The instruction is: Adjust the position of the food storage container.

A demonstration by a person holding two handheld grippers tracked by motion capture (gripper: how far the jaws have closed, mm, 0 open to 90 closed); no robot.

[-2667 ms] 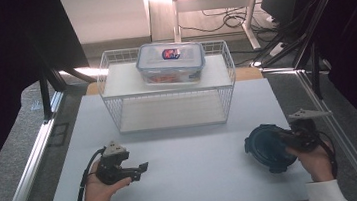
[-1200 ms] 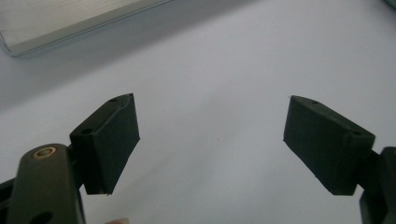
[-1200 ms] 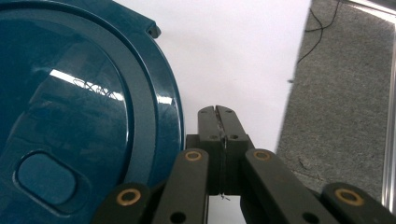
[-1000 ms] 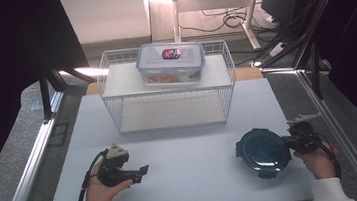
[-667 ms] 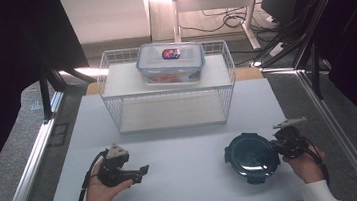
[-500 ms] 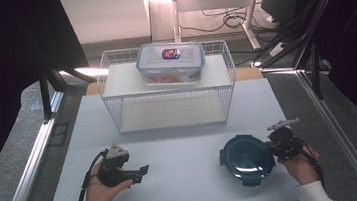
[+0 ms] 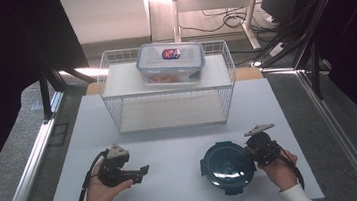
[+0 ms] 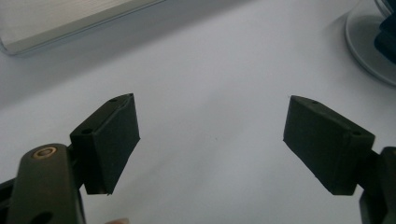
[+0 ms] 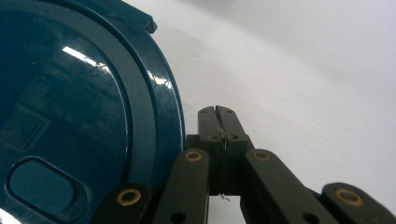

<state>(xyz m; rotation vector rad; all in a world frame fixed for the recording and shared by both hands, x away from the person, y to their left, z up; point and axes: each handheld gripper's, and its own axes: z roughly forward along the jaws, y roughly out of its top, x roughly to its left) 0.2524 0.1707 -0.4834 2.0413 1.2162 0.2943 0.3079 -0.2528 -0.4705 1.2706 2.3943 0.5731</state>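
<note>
A dark teal round lid (image 7: 227,166) lies flat on the white table (image 7: 180,140), near the front right. My right gripper (image 7: 255,143) sits against its right rim, shut with nothing between its jaws. In the right gripper view the closed gripper (image 9: 217,113) points across the bare table, with the teal lid (image 9: 79,116) touching its left side. My left gripper (image 7: 143,170) rests near the front left, open and holding nothing. In the left gripper view the left gripper (image 8: 211,116) has bare table between its pads, and the lid's edge (image 8: 387,37) shows at the far right.
A white wire basket rack (image 7: 169,106) stands at the back middle of the table. A clear lidded food box (image 7: 170,62) with red contents sits on top of it. Dark curtains and metal rails flank the table on both sides.
The right hand has slid left and slightly toward the front edge, and the teal lid has moved left with it. The left hand has stayed in place, still open.
</note>
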